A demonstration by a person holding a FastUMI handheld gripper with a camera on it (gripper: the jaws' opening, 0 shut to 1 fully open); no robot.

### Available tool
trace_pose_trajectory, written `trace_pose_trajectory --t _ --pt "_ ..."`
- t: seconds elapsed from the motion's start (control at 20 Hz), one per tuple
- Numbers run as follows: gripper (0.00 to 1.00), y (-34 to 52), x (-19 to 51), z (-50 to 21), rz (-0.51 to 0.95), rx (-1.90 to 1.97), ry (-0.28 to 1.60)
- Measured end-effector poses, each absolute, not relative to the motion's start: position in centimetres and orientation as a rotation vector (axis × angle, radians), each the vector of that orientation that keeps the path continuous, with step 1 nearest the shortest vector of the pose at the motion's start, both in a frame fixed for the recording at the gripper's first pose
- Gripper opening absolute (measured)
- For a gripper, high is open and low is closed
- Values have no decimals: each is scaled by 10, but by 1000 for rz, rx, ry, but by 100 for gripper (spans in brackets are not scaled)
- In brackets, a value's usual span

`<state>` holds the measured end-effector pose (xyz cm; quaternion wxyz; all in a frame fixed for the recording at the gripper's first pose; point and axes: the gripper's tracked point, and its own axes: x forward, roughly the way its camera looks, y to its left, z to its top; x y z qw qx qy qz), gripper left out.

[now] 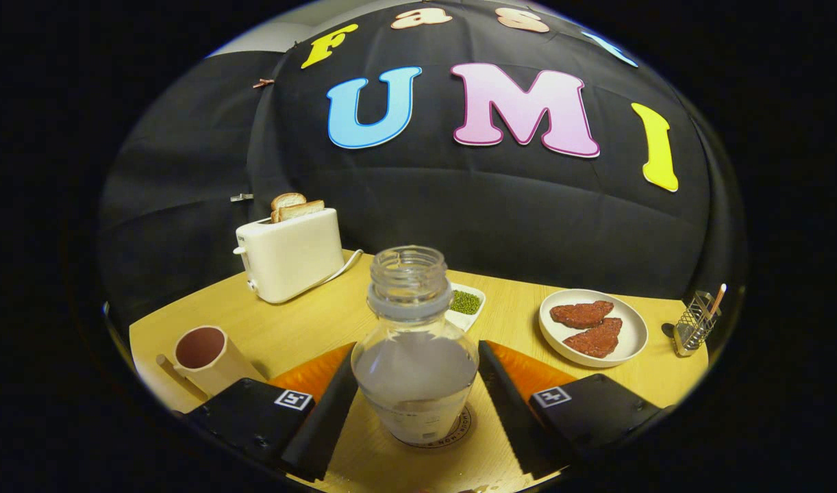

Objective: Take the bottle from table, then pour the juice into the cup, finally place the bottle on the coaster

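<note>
While the gripper [416, 394] sat low over the wooden table [302, 322], a cup [209, 356] stood off to its left, near a toaster [292, 255] holding bread. Between the fingers stood the uncapped bottle [416, 346], upright on a round coaster [453, 433]; the jaws were parted about the bottle's width, and whether they pressed it could not be told. Behind it lay a small dish of green beans [468, 302]. Rightward were a plate [631, 335] of reddish patties and a wire holder [692, 323].

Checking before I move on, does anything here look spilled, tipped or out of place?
Nothing stands out. The bottle stands upright and uncapped on the coaster, between the gripper fingers; no spill shows on the table.
</note>
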<state>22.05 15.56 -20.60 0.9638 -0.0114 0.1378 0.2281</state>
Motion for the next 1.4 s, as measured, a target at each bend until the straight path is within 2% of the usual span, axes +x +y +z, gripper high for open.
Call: trace_pose_trajectory --t 0.4,0.65,1.1,1.4 --pt "99 137 184 -174 487 -32 256" --pt "98 116 158 -127 483 -64 191" --pt "98 66 93 0 331 -101 38" --pt "98 29 32 32 192 -40 18"
